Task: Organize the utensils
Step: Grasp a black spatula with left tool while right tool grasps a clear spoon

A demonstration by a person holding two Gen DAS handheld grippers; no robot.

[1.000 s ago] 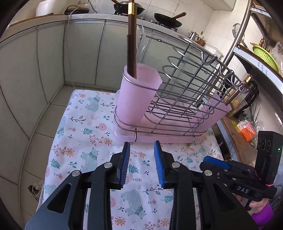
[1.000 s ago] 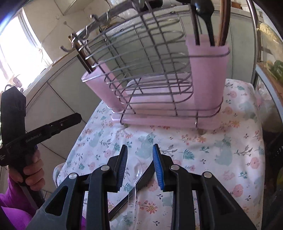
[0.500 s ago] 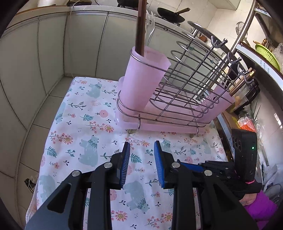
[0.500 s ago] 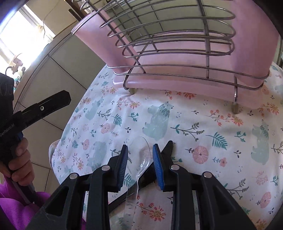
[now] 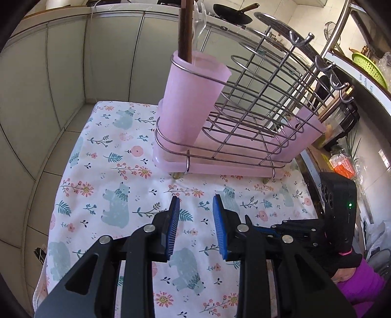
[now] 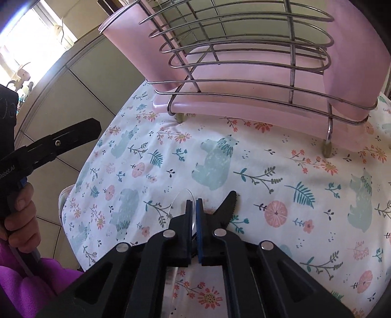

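My right gripper (image 6: pixel 194 203) is low over the floral cloth (image 6: pixel 281 156), shut on the bowl of a clear plastic spoon (image 6: pixel 179 201) that lies on it. A black serrated knife (image 6: pixel 229 205) lies just right of the spoon, partly under the fingers. Behind stands the wire rack (image 5: pixel 256 102) on its pink tray. Its near pink cup (image 5: pixel 190 97) holds brown chopsticks (image 5: pixel 185 27) and a clear fork (image 5: pixel 199 22). My left gripper (image 5: pixel 195 210) hovers open over the cloth in front of the rack, with nothing between its blue pads.
The rack's second pink cup (image 5: pixel 308 127) sits at its far end. Grey cabinet panels (image 5: pixel 61 73) surround the small table. A counter with a black pan (image 5: pixel 232 14) is behind, and a shelf with a green basket (image 5: pixel 369 68) is to the right. A hand in a purple sleeve (image 6: pixel 19 215) holds the left gripper.
The right gripper dropped toward the cloth and its jaws closed on the clear spoon. The left gripper stayed open and nearly still, tilting slightly down.
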